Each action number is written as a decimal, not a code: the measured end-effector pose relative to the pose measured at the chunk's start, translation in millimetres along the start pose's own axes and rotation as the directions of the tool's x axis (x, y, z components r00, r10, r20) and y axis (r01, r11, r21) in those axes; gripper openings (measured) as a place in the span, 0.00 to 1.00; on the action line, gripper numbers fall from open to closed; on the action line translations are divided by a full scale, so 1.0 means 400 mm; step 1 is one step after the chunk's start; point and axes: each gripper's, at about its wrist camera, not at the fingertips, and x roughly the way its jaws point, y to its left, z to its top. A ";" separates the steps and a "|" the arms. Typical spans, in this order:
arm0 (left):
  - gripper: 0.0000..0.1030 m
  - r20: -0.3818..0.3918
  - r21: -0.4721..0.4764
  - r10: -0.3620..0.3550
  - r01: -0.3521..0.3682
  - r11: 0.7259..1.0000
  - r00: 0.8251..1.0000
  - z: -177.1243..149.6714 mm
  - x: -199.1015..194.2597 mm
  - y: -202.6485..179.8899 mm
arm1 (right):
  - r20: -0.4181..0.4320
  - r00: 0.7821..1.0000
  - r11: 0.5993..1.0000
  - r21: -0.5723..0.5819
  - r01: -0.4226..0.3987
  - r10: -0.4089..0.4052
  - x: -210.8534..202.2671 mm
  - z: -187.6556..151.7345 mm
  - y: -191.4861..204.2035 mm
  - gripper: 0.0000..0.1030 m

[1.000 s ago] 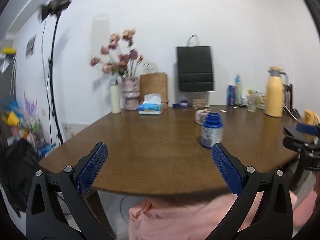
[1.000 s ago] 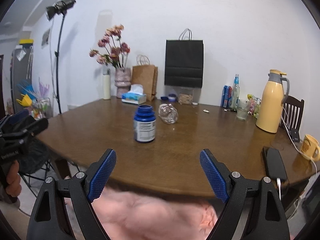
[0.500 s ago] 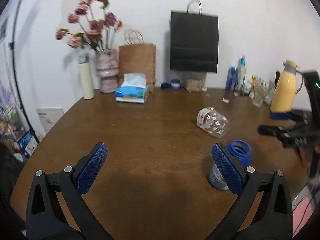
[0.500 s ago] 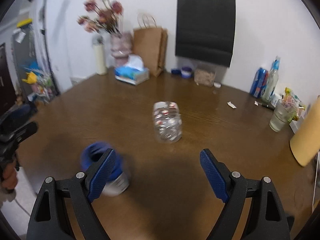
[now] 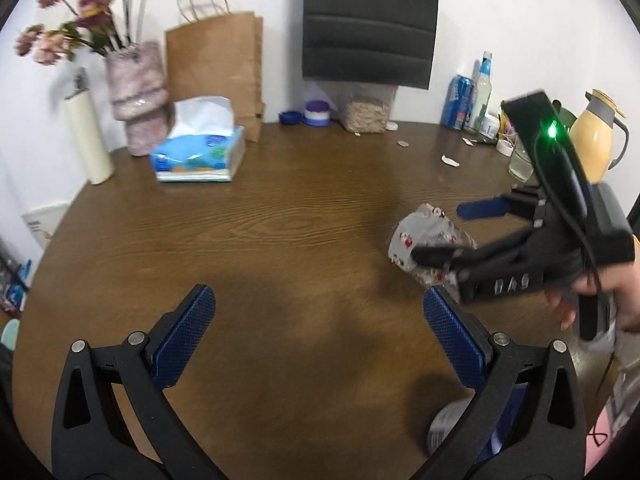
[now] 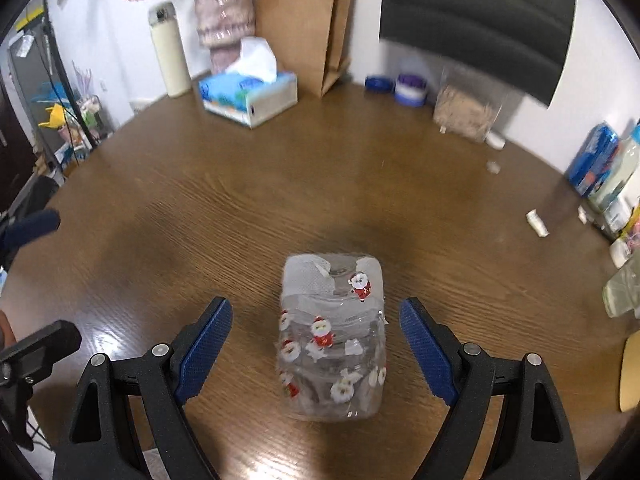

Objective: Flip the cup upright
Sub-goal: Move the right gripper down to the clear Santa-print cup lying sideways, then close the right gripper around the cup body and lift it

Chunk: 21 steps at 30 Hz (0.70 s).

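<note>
A: Start with the biggest thing. What carries everything?

B: The brown wooden table (image 6: 200, 208), filling most of the right wrist view. Along its far edge, upper middle of the frame, a brown paper bag (image 6: 308, 20) stands against the wall, with a tissue box (image 6: 250, 94) just in front of it to the left.

A: And the cup?

B: The cup (image 6: 332, 340) lies on its side at the lower centre of that view, clear, with small Santa stickers and what looks like crumpled tissue inside at the far end. In the left wrist view the same cup (image 5: 416, 240) sits at the middle right, partly behind the other tool.

A: How do the grippers stand?

B: The right gripper (image 6: 316, 348) is wide open, one blue pad on each side of the cup, neither touching it and nothing held. The left gripper (image 5: 320, 336) is equally wide open over bare wood at the bottom of its frame, empty.

A: How would it handle?

B: I judge it light, thin-walled and smooth, so it may flex or slip under a hard squeeze and roll if nudged. I would close gently across the middle of its body, where the sides look straightest, then tip it up onto its base.
</note>
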 end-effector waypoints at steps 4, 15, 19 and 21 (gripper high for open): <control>1.00 -0.018 0.001 -0.032 0.032 0.999 0.999 0.028 0.052 0.000 | -0.023 0.999 0.998 0.045 -0.045 0.046 0.038 -0.009 -0.031 0.64; 1.00 0.011 0.053 -0.131 0.130 0.990 0.991 0.061 0.046 -0.062 | 0.283 0.935 0.955 0.140 -0.261 0.214 -0.154 0.030 -0.052 0.63; 1.00 0.103 0.060 -0.171 0.166 0.984 0.980 0.072 -0.023 -0.061 | 0.428 0.877 0.944 0.137 -0.301 0.218 -0.244 0.027 0.005 0.63; 1.00 0.143 0.049 -0.220 0.215 0.975 0.965 0.069 -0.062 -0.050 | 0.467 0.842 0.916 0.146 -0.375 0.270 -0.268 0.018 0.027 0.63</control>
